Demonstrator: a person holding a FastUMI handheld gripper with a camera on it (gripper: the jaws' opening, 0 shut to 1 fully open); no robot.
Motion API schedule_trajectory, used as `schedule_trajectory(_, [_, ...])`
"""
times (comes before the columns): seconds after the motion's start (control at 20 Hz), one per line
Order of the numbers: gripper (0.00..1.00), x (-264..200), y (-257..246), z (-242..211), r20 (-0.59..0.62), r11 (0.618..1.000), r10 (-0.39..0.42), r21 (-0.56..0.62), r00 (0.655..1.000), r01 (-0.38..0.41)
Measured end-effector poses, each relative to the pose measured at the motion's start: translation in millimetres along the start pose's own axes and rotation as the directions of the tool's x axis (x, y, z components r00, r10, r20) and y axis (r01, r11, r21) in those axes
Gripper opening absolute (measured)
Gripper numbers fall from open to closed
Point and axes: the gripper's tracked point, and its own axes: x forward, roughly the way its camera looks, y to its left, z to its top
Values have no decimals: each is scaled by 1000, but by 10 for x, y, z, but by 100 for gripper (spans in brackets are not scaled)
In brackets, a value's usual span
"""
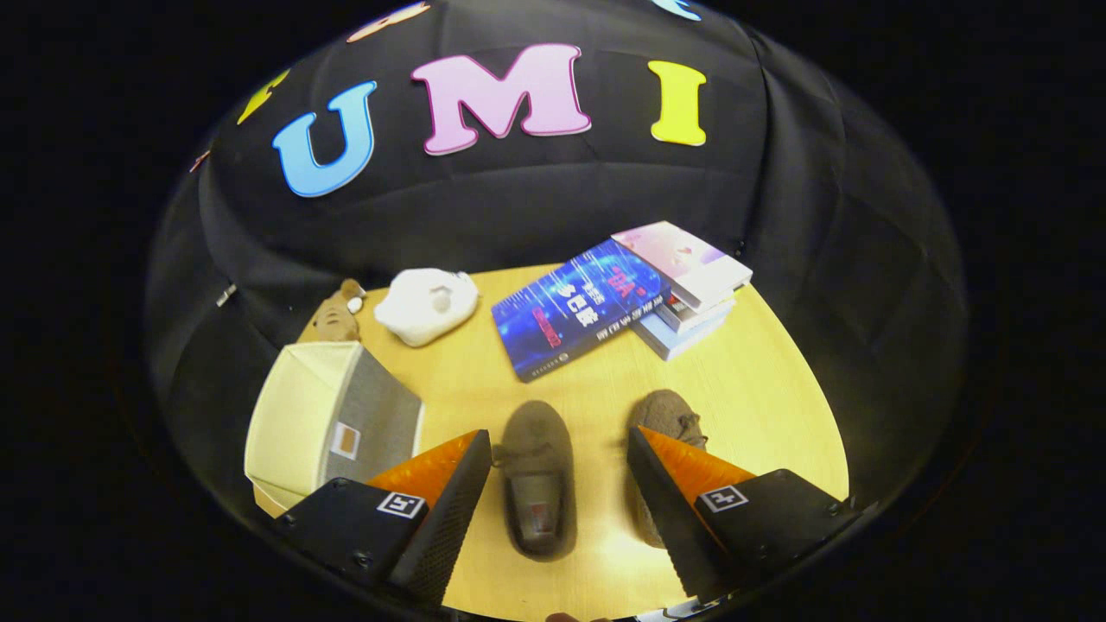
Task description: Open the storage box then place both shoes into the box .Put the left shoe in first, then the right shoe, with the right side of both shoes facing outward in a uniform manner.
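My gripper (559, 449) hangs open above the wooden table (760, 389). One grey-brown slipper (537, 475) lies between the fingers, toe pointing away, untouched by either finger. The second slipper (667, 413) lies beside it, partly hidden behind the right finger (665, 484). The storage box (324, 423), cream with a grey cloth side and a small label, stands just left of the left finger (449, 492); its top faces left and looks open, showing a cream inside.
Beyond the slippers lie a blue book (575, 309) and a stack of books (691, 289). A white plush toy (428, 304) and a small brown plush toy (339, 313) sit at the table's far side near the box.
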Motion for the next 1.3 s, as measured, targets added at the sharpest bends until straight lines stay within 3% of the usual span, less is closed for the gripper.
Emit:
schedule_trajectory(0.25, [99,269,-182,-578,-151,998,-40,-60,988,31])
schedule_trajectory(0.5, [96,515,-129,-840,-213,996,-31,-89,977,12])
schedule_trajectory(0.6, [79,592,-75,-872,-226,995,-23,-103,974,0])
schedule_trajectory(0.7, [73,703,-79,-961,-245,991,-36,-134,969,3])
schedule_trajectory(0.9, [73,840,-10,-1182,-321,990,-26,-142,947,-21])
schedule_trajectory(1.0, [68,859,28,-1208,-341,995,-6,-92,940,-27])
schedule_trajectory(1.1, [52,861,104,-1249,-376,999,34,-26,926,-47])
schedule_trajectory(1.15, [39,878,102,-1252,-385,999,39,-11,922,-47])
schedule_trajectory(1.3, [26,877,79,-1238,-410,998,57,26,910,-50])
